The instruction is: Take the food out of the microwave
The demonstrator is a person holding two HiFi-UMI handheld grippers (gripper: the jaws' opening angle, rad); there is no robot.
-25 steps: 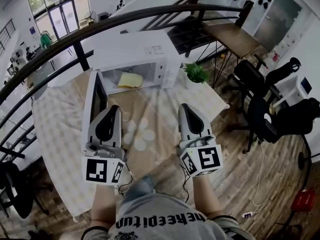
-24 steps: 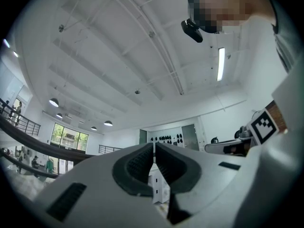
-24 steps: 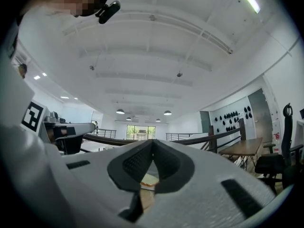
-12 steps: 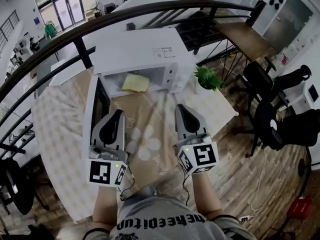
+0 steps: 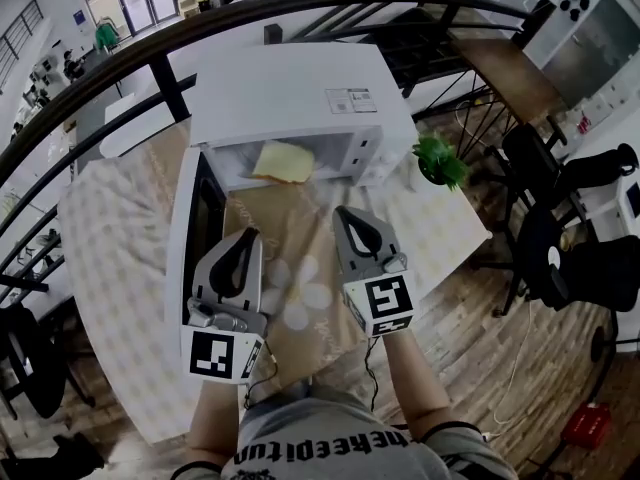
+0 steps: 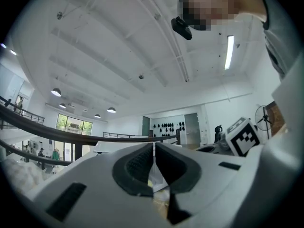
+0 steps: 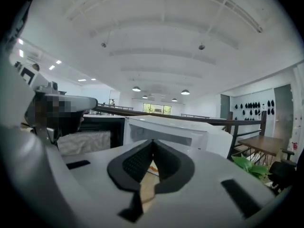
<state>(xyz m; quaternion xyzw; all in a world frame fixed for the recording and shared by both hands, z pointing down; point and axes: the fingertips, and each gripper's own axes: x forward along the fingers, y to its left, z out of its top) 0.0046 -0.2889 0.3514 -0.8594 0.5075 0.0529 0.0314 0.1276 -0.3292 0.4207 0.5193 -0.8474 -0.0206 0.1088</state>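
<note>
- The left tongs (image 6: 154,148) have their jaws pressed together with nothing between them. The right tongs (image 7: 153,146) are the same: pads meeting, empty.
- Both hang over the table (image 5: 120,228) in front of the microwave (image 5: 300,98). The left pair is just beside the open door (image 5: 195,218), and the right pair points at the mouth of the cavity.
- The food (image 5: 282,161), a flat pale-yellow piece, lies on the cavity floor near the front and apart from both tongs. I cannot tell whether a plate is under it.
- The step in hand looks like the reach-in, and the right tongs seem better lined up for it. Their jaws need to open before they cross the sill, not once they are inside.
- The piece looks thin and probably soft. A light pinch on its near edge, going in low and level, should serve better than a hard squeeze.
- The door hangs from the left side, so the left tongs should stay clear of it, or steady it.
- On the way out, lift only enough to clear the sill, then set the food on the bare table in front, away from the plant (image 5: 437,158) at the right.
</note>
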